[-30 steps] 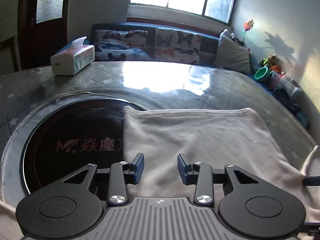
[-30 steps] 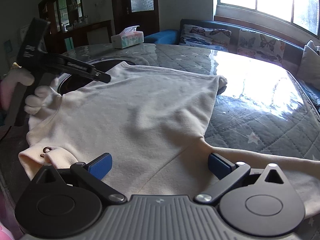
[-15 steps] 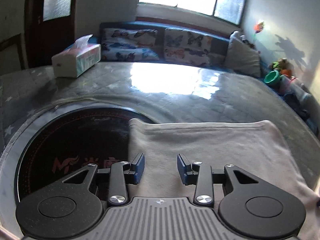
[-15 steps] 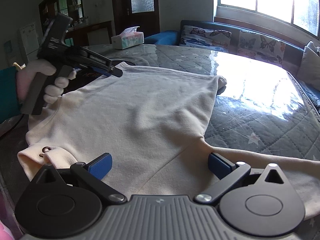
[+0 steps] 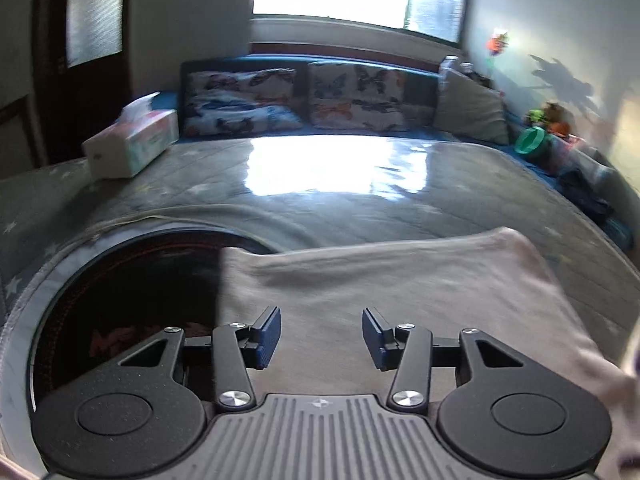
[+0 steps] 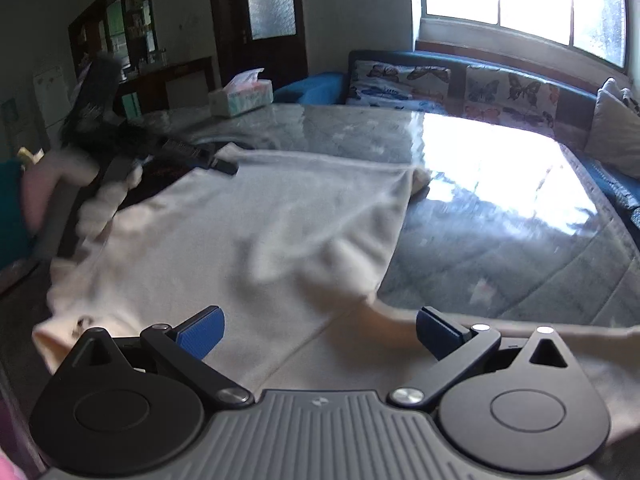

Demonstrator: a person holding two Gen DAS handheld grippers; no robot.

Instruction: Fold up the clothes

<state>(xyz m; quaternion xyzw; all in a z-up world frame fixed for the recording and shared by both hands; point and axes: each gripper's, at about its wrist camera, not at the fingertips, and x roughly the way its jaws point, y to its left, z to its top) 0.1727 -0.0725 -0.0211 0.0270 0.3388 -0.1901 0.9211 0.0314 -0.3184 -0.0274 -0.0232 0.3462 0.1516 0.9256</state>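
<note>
Your cream garment (image 6: 248,240) lies spread flat on the grey quilted table (image 6: 500,248), its far hem running straight across and its left side lapping over the dark round inset (image 5: 120,300) in the tabletop. Your left gripper (image 5: 321,334) hovers above the cloth near that overlap; its jaws have just been opening and stand partly apart with nothing between them. Your right gripper (image 6: 318,328) sits wide open over the near edge, pads off the fabric. A tissue box (image 5: 132,144), tissue poking out, stands at the far left edge. Beyond the hem the glossy tabletop is bare up to the sofa (image 5: 312,100).
</note>
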